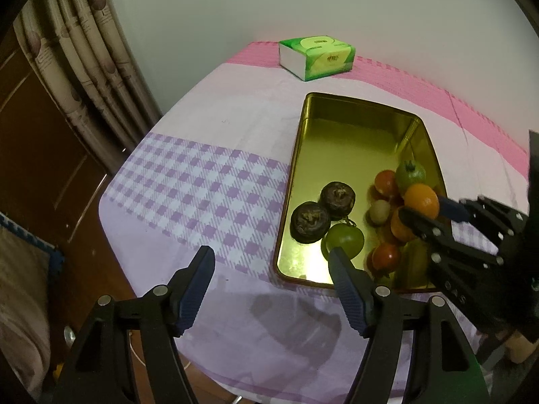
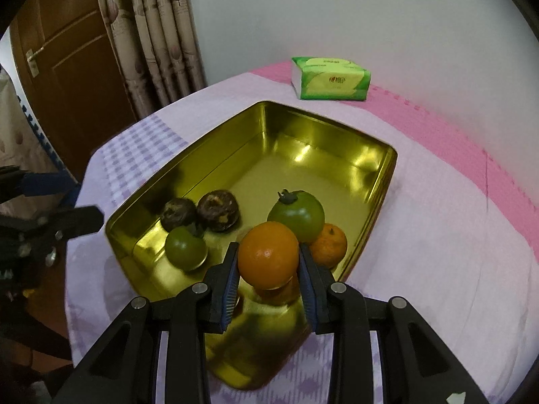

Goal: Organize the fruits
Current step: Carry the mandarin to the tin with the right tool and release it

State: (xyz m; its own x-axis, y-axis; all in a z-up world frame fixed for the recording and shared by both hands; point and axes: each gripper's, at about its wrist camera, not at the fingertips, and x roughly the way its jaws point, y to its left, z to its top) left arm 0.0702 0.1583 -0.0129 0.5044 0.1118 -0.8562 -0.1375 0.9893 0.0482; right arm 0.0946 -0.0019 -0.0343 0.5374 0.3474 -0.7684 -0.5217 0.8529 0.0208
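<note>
Left wrist view. Left gripper (image 1: 271, 262) at lower centre: fingers wide apart, nothing between them, one tip over the checked cloth (image 1: 188, 185), the other at the tin's near left corner. Open cloth fills the frame left of the tin (image 1: 286, 208); bench edge curves along the lower left, with a dark wooden door (image 1: 43, 128) and curtain (image 1: 84, 43) beyond.

Tin: gold, rectangular, long axis running from lower centre toward upper right. Far half bare. Near half holds two dark fruits (image 1: 323, 208), touching; a green fruit (image 1: 345, 239) just below them; red, green and orange ones bunched against the right wall.

Right gripper (image 1: 422, 207) enters from the right edge, fingers closed on an orange (image 1: 421, 200) above that cluster.

Right wrist view: orange (image 2: 268, 254) sits clamped between both pads, over the tin's near end.

Tissue pack (image 1: 316, 56) at upper centre on the pink strip, well apart from the tin. Plain wall behind.
</note>
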